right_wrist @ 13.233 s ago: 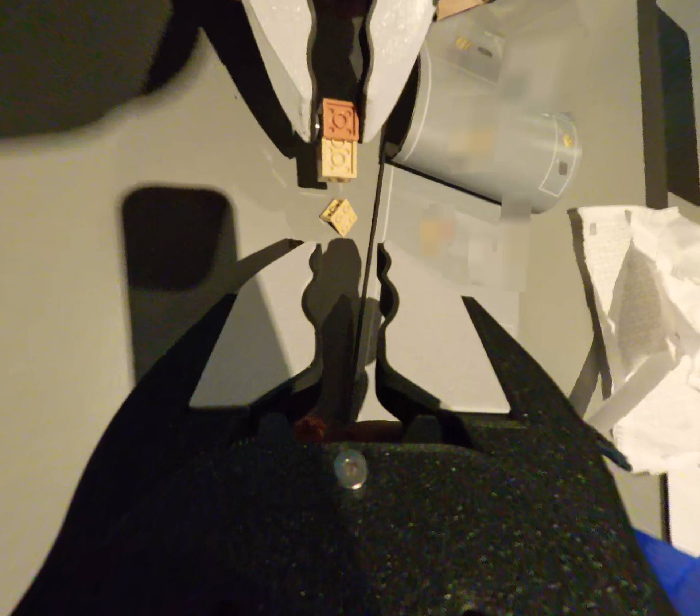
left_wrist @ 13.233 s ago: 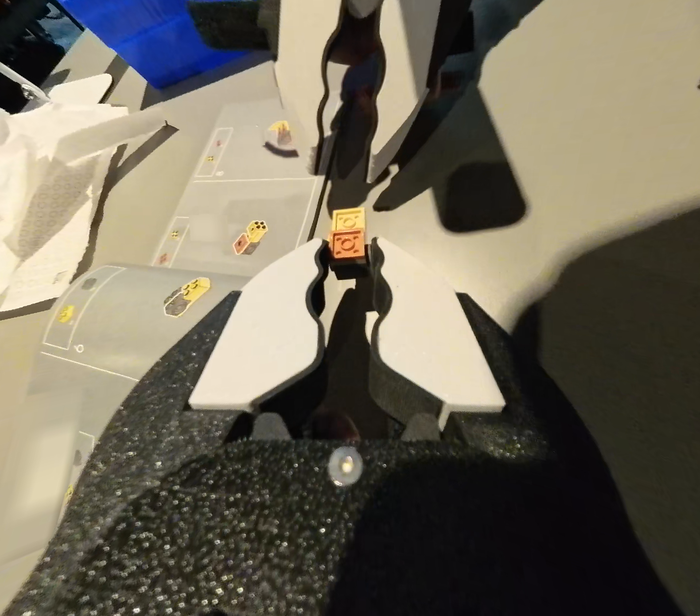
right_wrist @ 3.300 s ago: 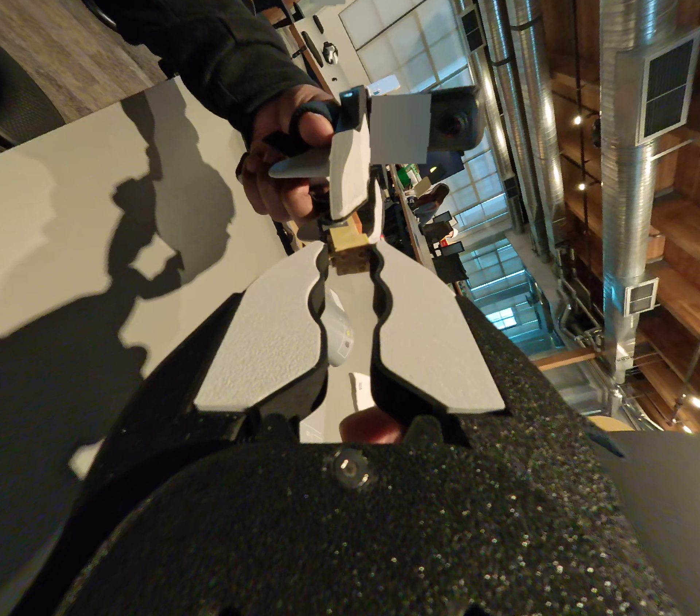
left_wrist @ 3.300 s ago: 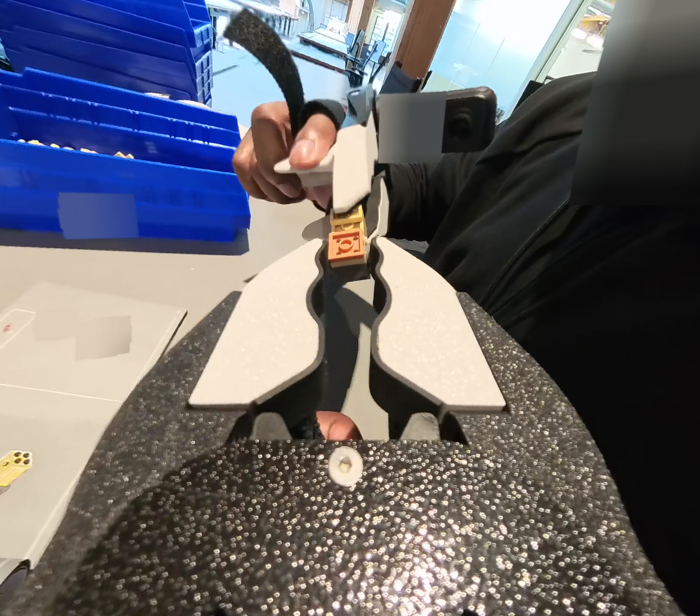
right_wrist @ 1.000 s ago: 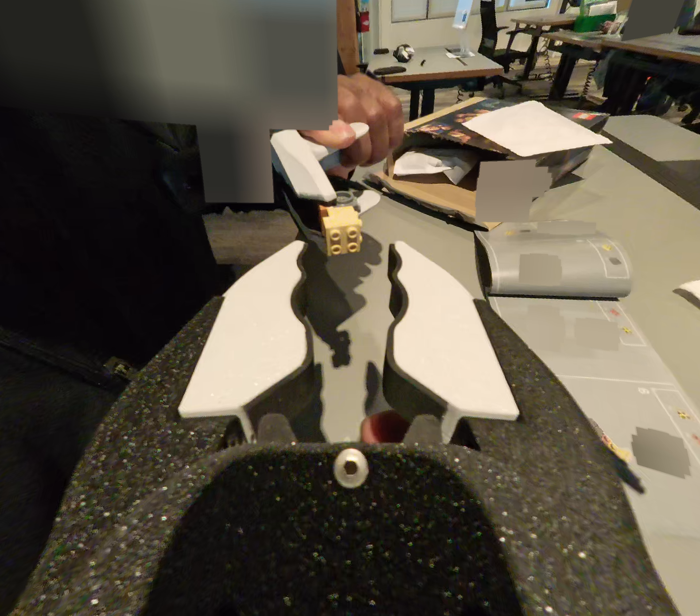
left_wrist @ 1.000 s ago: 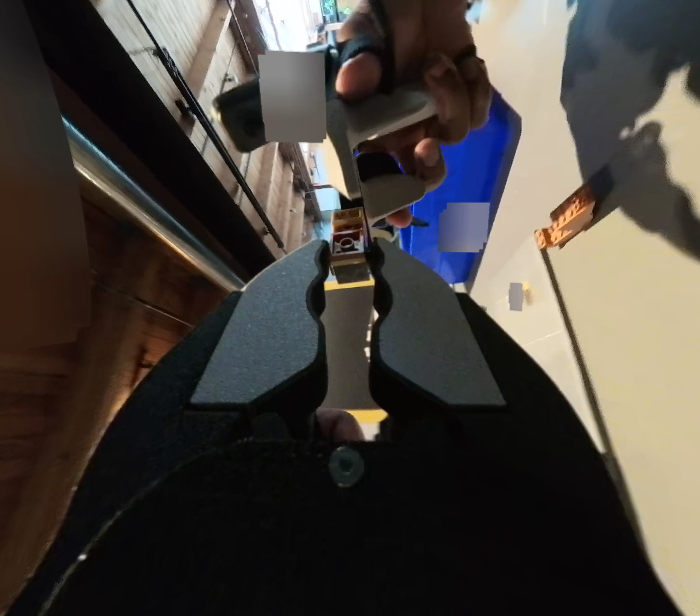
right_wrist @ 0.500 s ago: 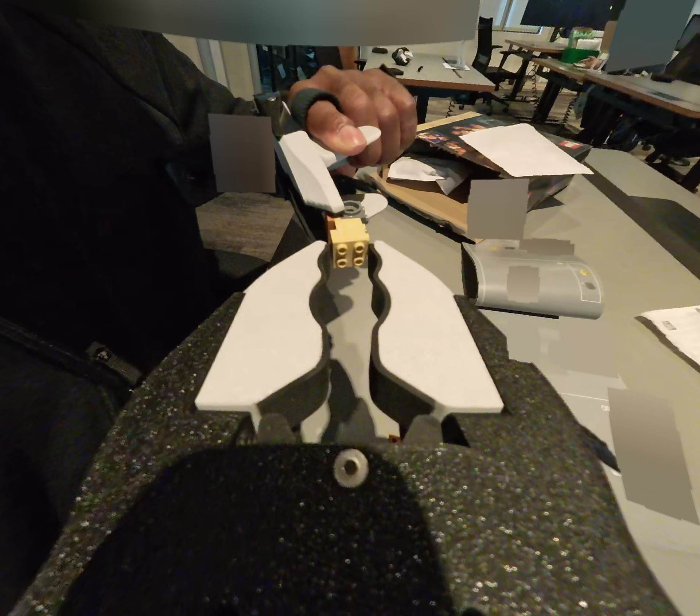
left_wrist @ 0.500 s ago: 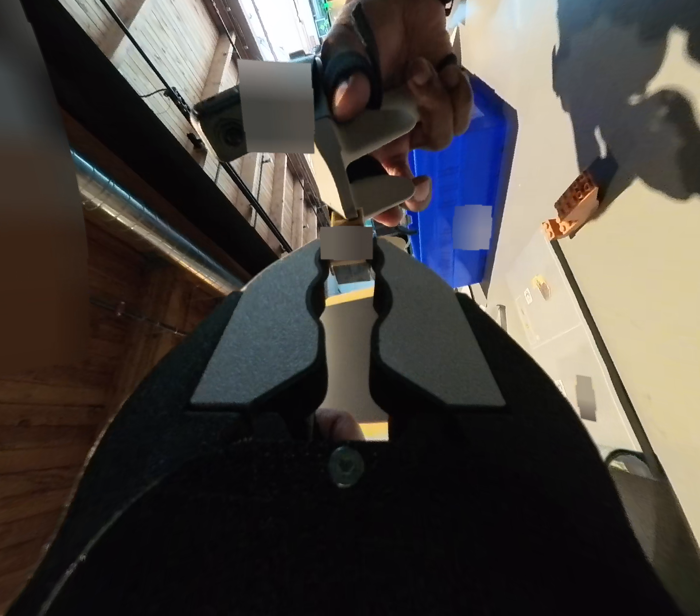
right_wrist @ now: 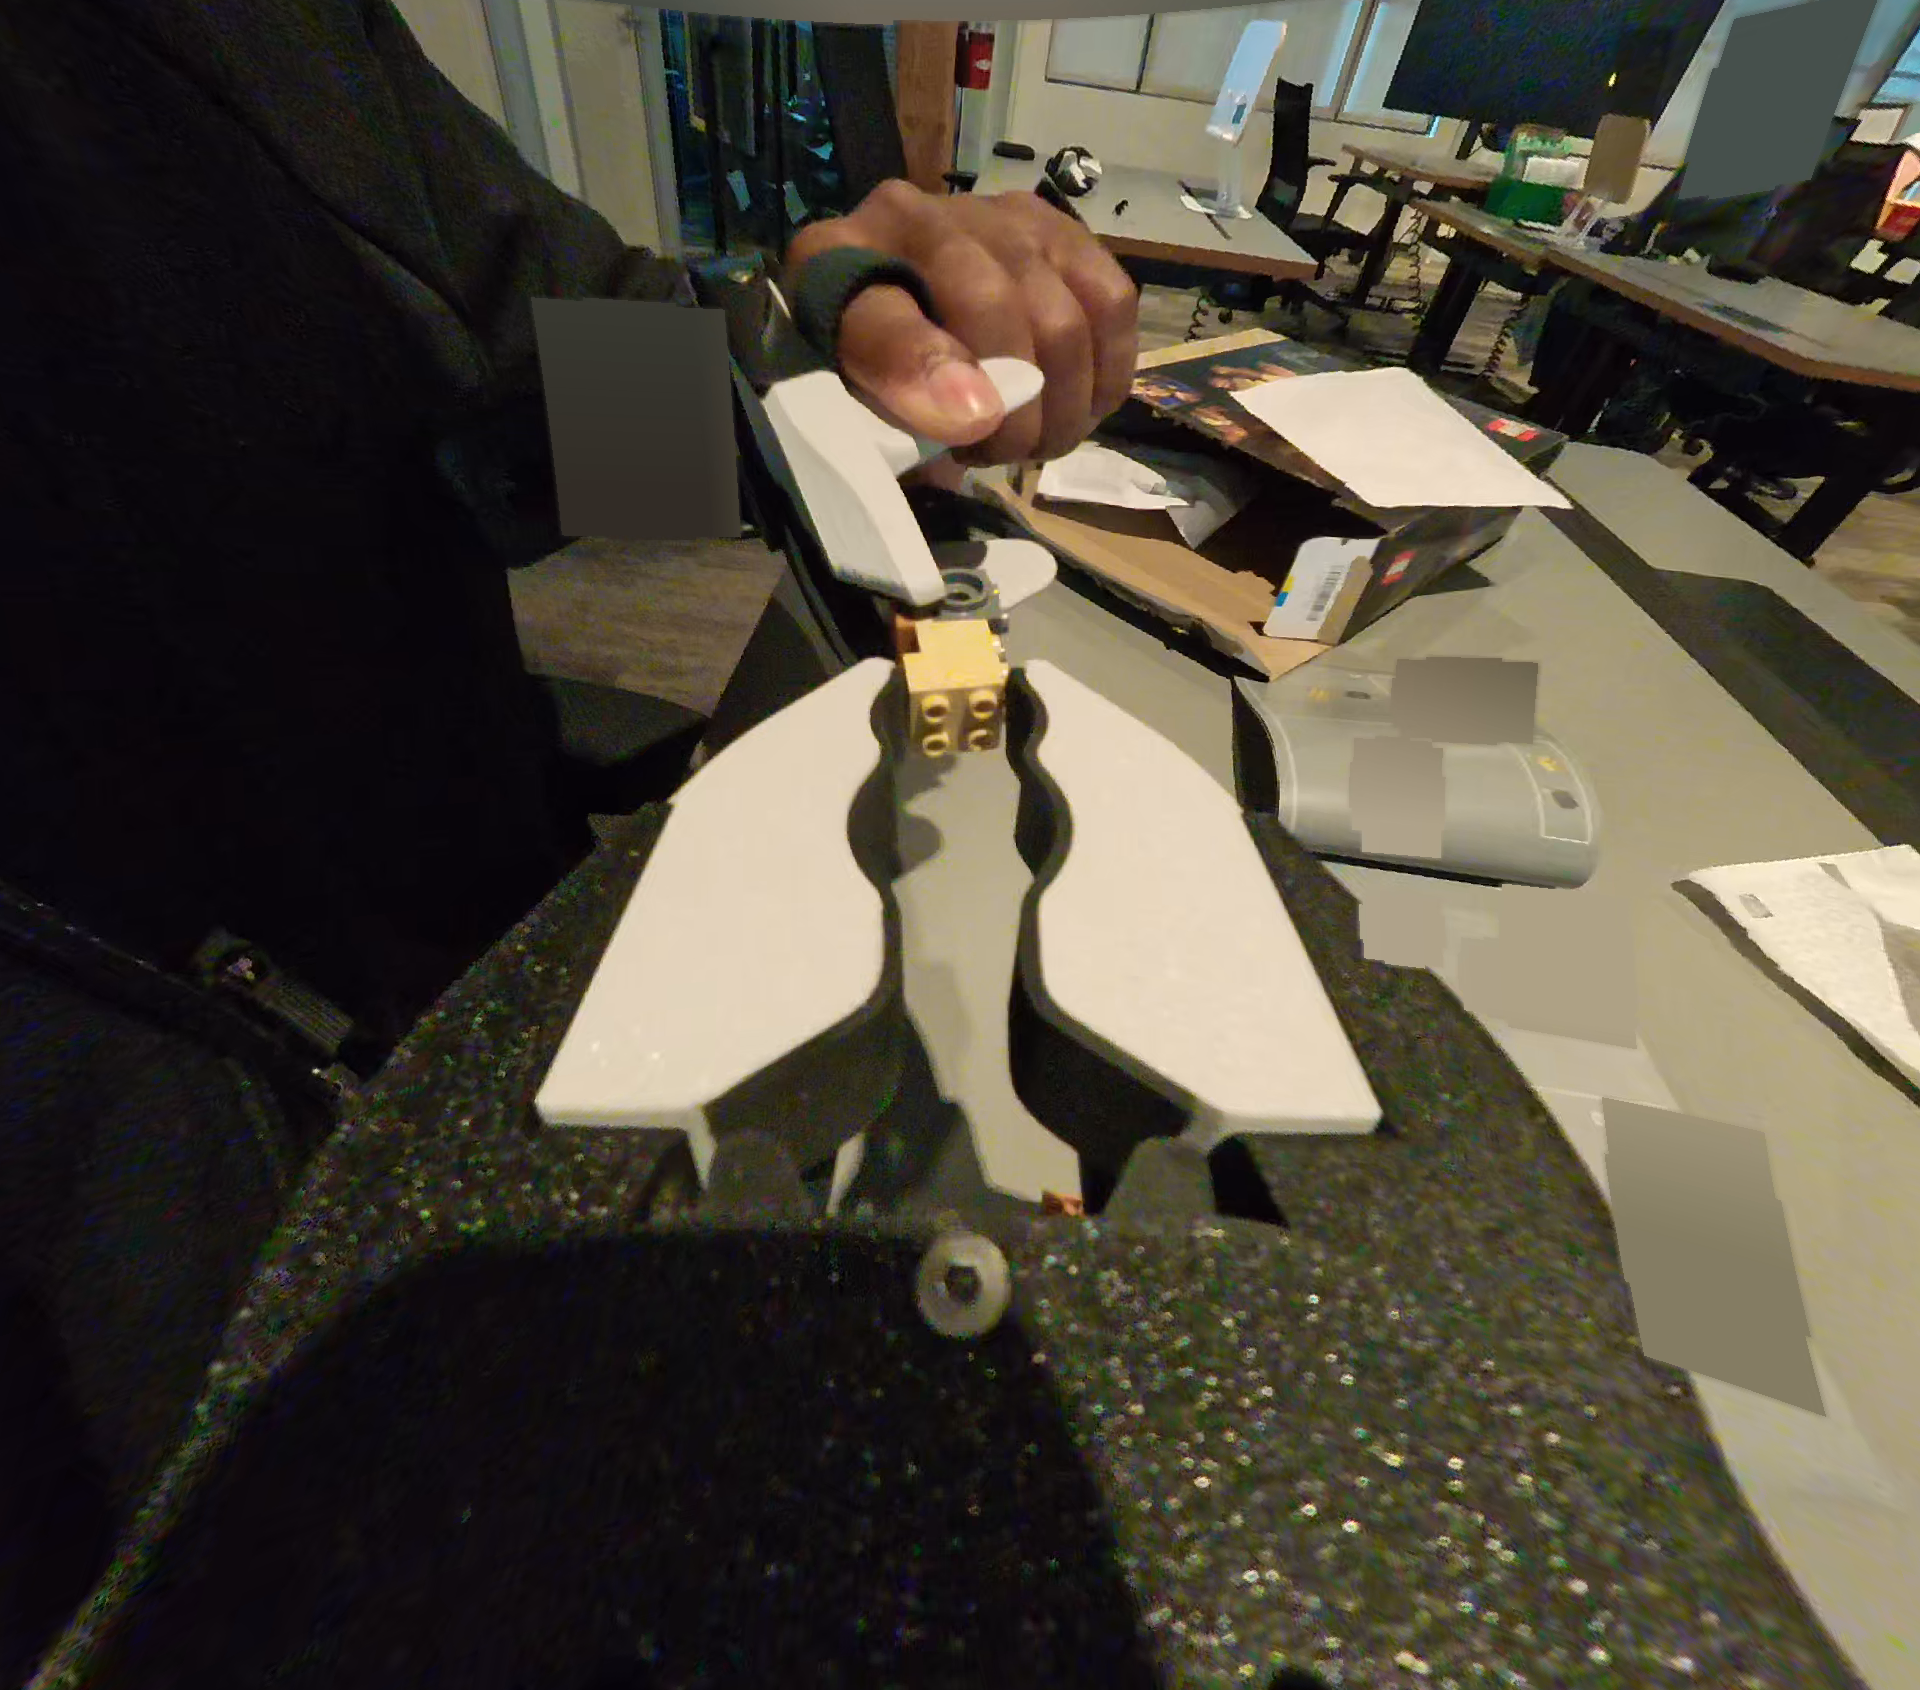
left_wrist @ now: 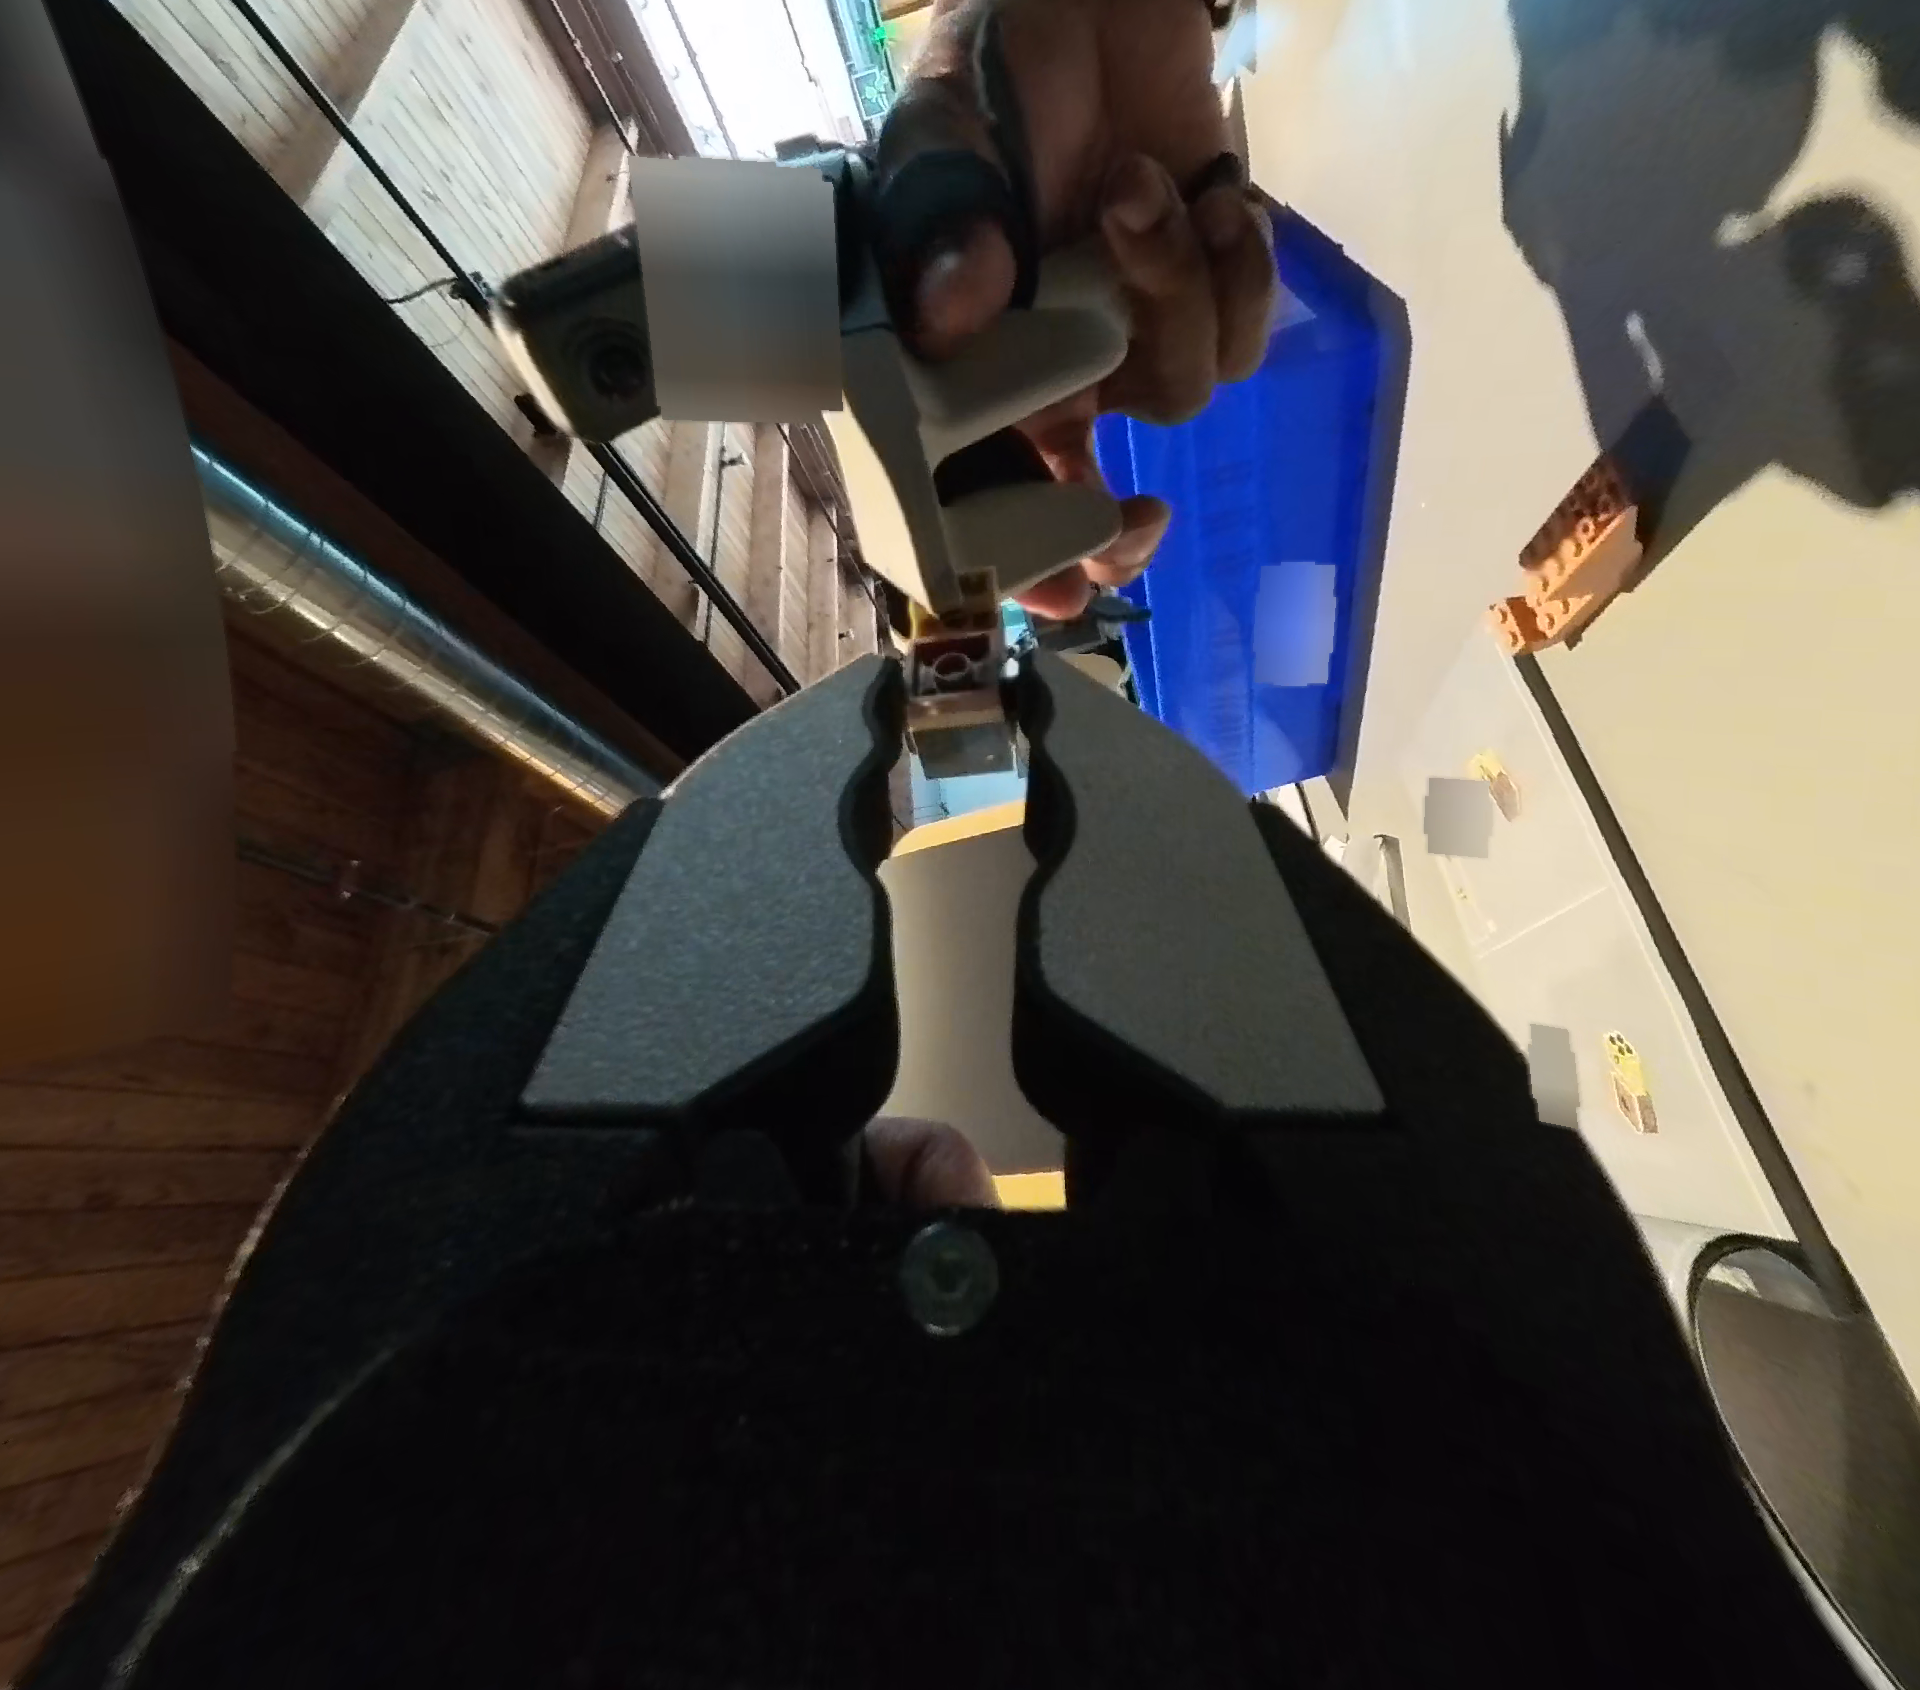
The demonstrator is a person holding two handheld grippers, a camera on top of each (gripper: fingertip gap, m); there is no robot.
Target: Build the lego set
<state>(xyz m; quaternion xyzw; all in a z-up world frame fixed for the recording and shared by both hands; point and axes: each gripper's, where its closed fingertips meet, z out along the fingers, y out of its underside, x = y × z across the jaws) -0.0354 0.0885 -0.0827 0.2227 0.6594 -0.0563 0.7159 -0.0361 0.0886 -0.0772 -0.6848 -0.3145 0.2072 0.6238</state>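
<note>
Shows a small brick stack (left_wrist: 951, 684) held in the air above the worktop (right_wrist: 1714, 809), pinched from opposite ends by both tools. Records a fresh change at the right gripper (right_wrist: 954, 695): spread wide of the tan brick (right_wrist: 954, 705) a second ago, now clamped against its two sides, studs towards the camera. Keeps the left gripper (left_wrist: 954, 695) clenched as before on the reddish-brown end of the same stack. Suggests, as a judgement, either a squeeze to seat the bricks fully or a handover from left to right; cannot settle between the two from these views. Leaves an orange brick cluster (left_wrist: 1569, 570) lying on the worktop, well apart and not yet joined, so probably places the build at an early stage. Hides a good deal: the joint between tan and brown bricks, masked by the fingers (right_wrist: 1143, 913) in both views; the nature of a dark grey round piece (right_wrist: 966, 591) at the far end of the stack, too small to name; any contact of the left fingers with that piece. Obscures parts of the rolled instruction booklet (right_wrist: 1507, 819) and the surroundings of the opened box (right_wrist: 1174, 580) with blur patches, and renders the left view dark against bright windows.
</note>
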